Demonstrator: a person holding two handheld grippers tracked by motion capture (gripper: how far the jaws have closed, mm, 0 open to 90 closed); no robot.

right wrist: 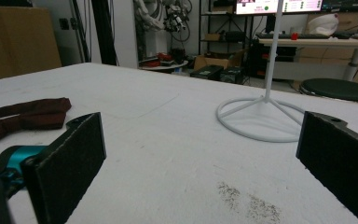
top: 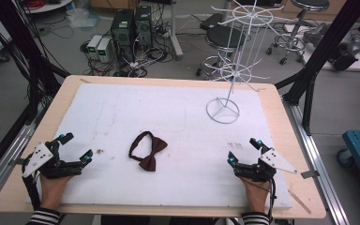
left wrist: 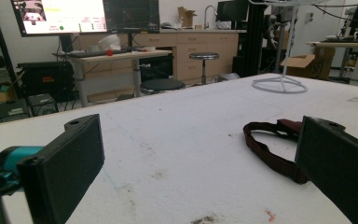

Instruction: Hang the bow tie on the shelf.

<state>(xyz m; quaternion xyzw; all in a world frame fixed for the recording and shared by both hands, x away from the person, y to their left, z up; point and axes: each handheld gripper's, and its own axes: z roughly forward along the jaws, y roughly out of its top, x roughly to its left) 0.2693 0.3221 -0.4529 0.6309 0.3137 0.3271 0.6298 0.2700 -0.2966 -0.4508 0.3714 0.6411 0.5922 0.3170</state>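
The person is wearing sleeves with black and white stripes at both wrists. Each hand is carrying a black gripper: the left gripper (top: 77, 147) and the right gripper (top: 243, 150). Both are showing small teal parts near the tips and a grey three-cornered plate with small dark holes on top. A black cable is trailing from each one. In the gripper views, the jaws are looking like flat black blocks with a rough dark pad and a round screw hole.

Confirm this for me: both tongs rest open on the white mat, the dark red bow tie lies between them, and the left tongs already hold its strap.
Wrong on the hold. The high view shows the left tongs open and apart from the bow tie, gripping nothing. The rest stands: the right tongs are open too, both on the white mat.
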